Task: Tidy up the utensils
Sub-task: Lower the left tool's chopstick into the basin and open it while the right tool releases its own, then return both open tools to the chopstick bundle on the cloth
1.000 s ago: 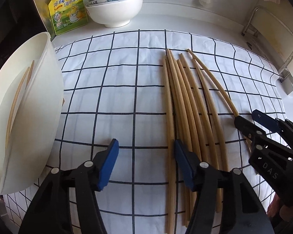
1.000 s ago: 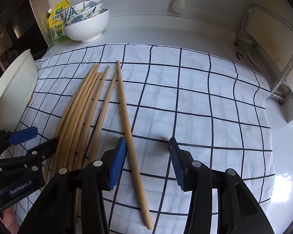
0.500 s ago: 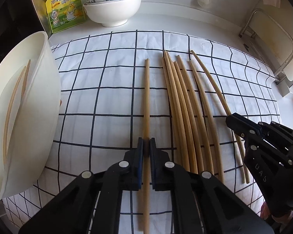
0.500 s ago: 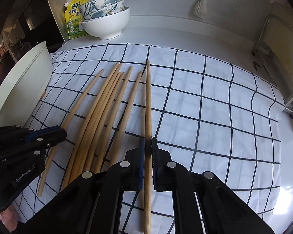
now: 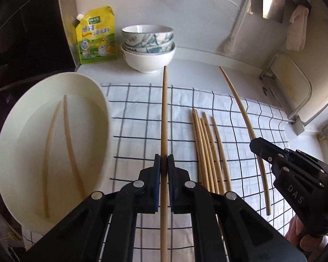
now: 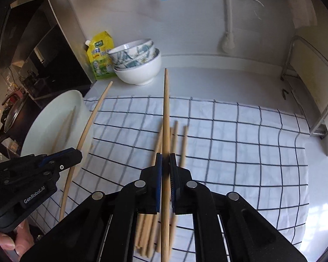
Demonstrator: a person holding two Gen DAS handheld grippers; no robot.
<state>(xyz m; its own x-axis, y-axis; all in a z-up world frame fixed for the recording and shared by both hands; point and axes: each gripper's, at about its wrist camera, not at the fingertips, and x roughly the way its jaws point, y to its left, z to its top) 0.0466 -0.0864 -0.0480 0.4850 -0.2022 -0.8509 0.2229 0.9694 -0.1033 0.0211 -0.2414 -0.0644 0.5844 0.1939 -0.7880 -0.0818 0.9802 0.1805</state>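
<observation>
Chopsticks are the whole job here: one is pinched in the left gripper [image 5: 164, 167], jaws pressed together on the stick [image 5: 164, 118], which runs straight ahead from the pads and back under the body. The right gripper [image 6: 166, 163] is likewise clamped on its own chopstick [image 6: 166, 109], held clear above the checked cloth [image 6: 240, 144]. Just below and slightly left of the right gripper's pads lies the remaining bundle of chopsticks [image 5: 204, 150] on the cloth. Off to the left gripper's left sits the white tub [image 5: 98, 100] with two sticks already inside. These look light, stiff and smooth, so I'd expect them to pivot or slip if nipped near one end. Each is held below mid-length, with the longer part ahead of the pads, which may let the tip swing.
</observation>
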